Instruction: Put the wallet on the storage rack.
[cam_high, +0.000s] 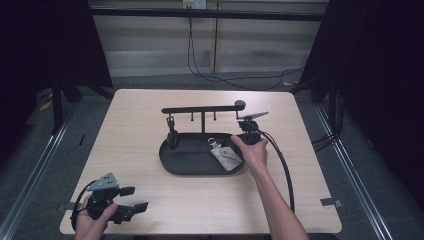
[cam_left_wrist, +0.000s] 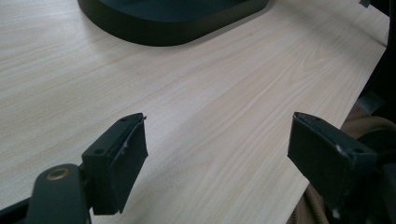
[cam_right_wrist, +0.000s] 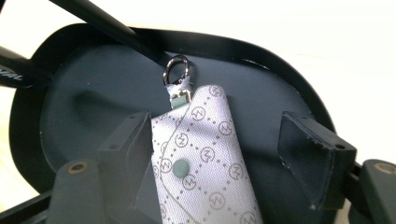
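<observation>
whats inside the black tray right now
A grey patterned key pouch with a metal clip lies in the black tray, between the open right claw jaws. A dark hanging piece reaches the tray's left end. Anything under the pouch is hidden.

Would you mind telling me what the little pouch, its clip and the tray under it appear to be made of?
The pouch looks like woven grey fabric: a fine weave shows, printed with dotted diamonds and small round logos, plus a matte snap. Its clip seems polished metal, given its bright silvery glints. The tray is matte black with smooth rounded walls, either plastic or coated metal; the look leaves that open.
</observation>
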